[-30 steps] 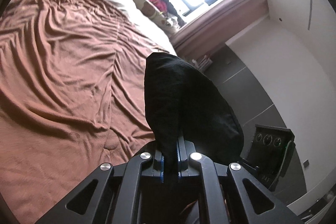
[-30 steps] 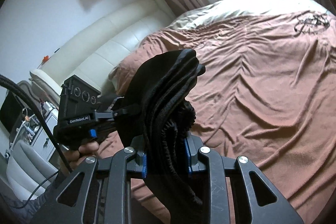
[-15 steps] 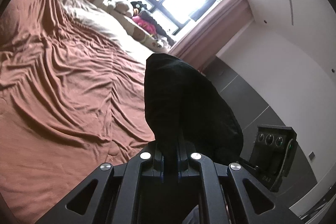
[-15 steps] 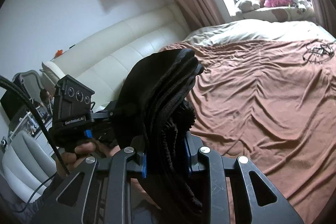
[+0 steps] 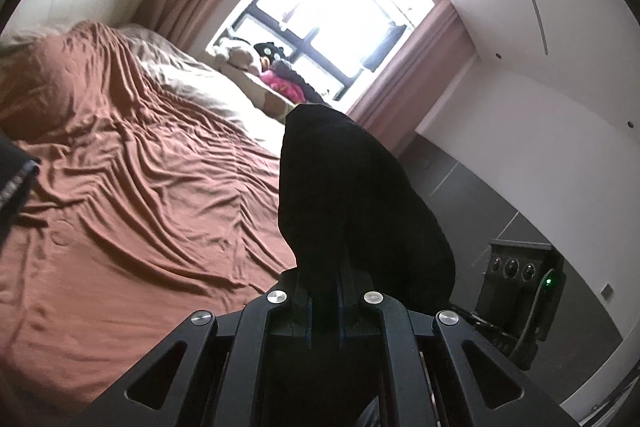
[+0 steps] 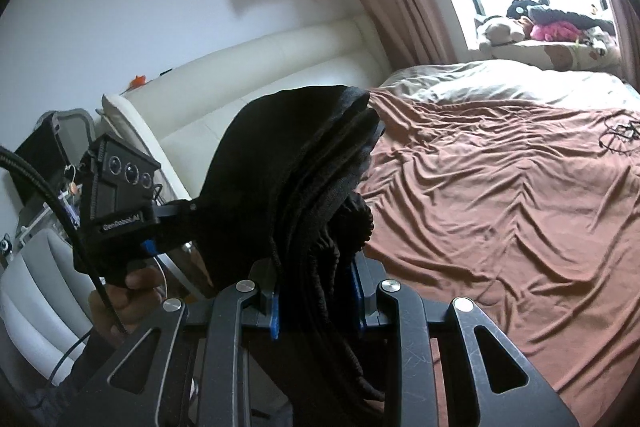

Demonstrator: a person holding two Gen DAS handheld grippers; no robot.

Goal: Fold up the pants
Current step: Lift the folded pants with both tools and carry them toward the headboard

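Brown bedspread behind; black pants hide claw tips.

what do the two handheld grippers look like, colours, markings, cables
Both are matte black linkage frames with silver rivets and blue-edged finger pads. The left gripper carries a boxy black three-lens camera module with white lettering and a black cable. A green light glows on the right gripper's module.

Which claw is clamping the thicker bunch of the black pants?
The right claw: several bunched layers of the pants fill its wider gap. The left claw pinches only a thin fold, nearly shut.
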